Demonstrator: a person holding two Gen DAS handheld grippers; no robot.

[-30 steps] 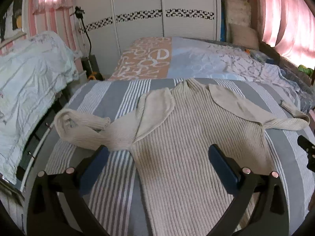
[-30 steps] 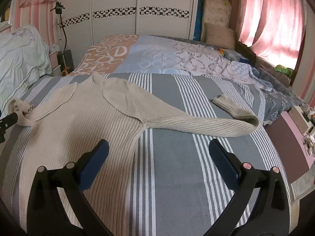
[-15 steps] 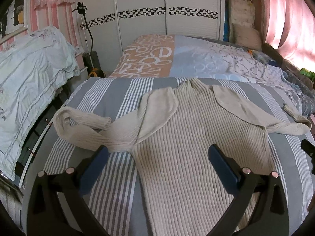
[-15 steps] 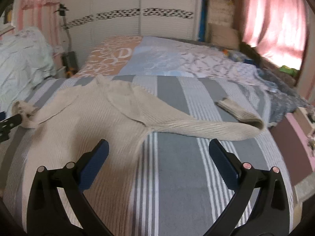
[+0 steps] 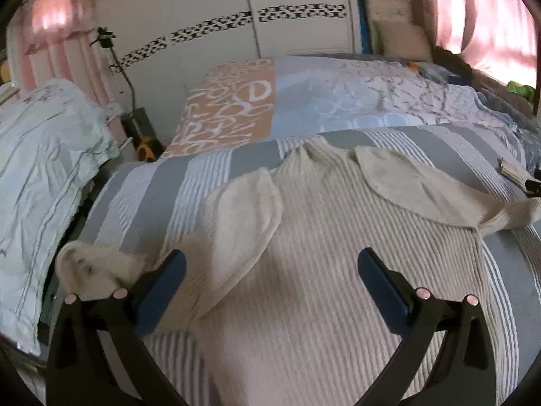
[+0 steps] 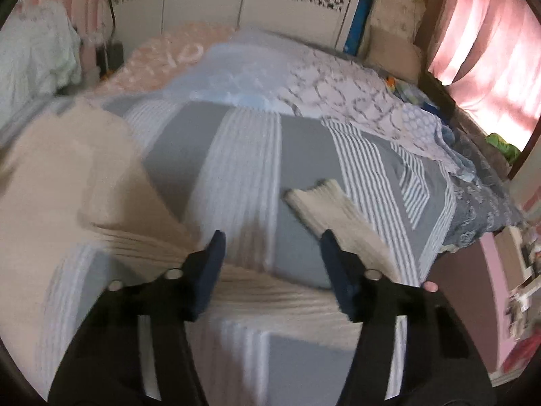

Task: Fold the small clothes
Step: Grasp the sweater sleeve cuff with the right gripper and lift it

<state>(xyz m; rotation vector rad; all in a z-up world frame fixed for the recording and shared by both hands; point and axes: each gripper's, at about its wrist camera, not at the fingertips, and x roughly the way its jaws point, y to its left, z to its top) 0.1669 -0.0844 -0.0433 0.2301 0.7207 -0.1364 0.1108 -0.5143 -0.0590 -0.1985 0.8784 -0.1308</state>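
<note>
A cream ribbed sweater (image 5: 321,237) lies flat, collar away from me, on a grey and white striped blanket (image 5: 152,186). My left gripper (image 5: 270,270) hovers open and wide over its left shoulder. The left finger sits beside the curled left sleeve cuff (image 5: 91,267). The right sleeve (image 5: 507,213) runs off to the right. In the blurred right wrist view, my right gripper (image 6: 272,253) is low over that sleeve (image 6: 270,291). Its jaws are narrowed but still apart. The bent-back cuff (image 6: 314,196) lies just beyond the right finger.
A patterned duvet (image 5: 304,101) covers the bed beyond the blanket. Pale green bedding (image 5: 40,169) is heaped at the left. A white wardrobe (image 5: 236,17) stands at the back. Pink curtains (image 6: 490,50) and low pink furniture (image 6: 490,287) border the bed's right edge.
The left gripper has moved forward and left toward the left sleeve. The right gripper has swung right and down onto the right sleeve, and its jaws have narrowed.
</note>
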